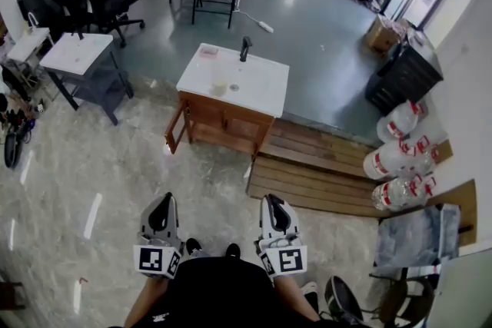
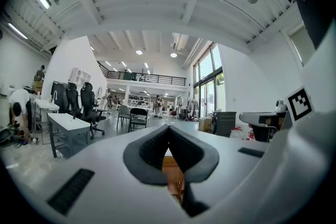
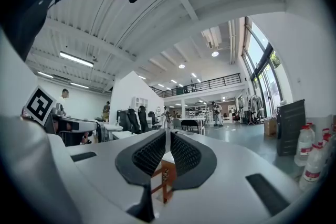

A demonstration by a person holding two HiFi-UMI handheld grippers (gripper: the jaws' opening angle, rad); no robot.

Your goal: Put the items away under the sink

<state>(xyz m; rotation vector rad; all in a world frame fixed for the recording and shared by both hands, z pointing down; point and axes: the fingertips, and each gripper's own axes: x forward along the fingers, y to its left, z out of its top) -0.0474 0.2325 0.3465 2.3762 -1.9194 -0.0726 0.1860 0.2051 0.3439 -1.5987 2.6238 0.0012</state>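
Finding: no part of the task is visibly done. The person stands well apart from the sink cabinet (image 1: 223, 119), which sits across open floor beside a wooden platform (image 1: 315, 165). The left claw (image 1: 161, 205) and the right claw (image 1: 274, 205) are held level, close to the body, pointing toward the cabinet. In the left gripper view the left claw (image 2: 168, 131) has its pads meeting at the tips with nothing between them. In the right gripper view the right claw (image 3: 167, 136) is likewise closed and empty. On the cabinet's white bench (image 1: 257, 84), near the faucet (image 1: 245, 48), lie a small pinkish object (image 1: 208, 52) at the back left corner and a pale object (image 1: 219, 87) nearer the front. Both are too small to identify. A door (image 1: 177, 127) on the cabinet's left side appears to hang ajar, and the space under the sink is not visible. Several water bottles (image 1: 396, 161) lie at the far right, and whether they count among the items cannot be told. Assessment: nothing is in hand and nothing is seen stowed, so the approach, every pick-up and every placement under the sink are judged outstanding.
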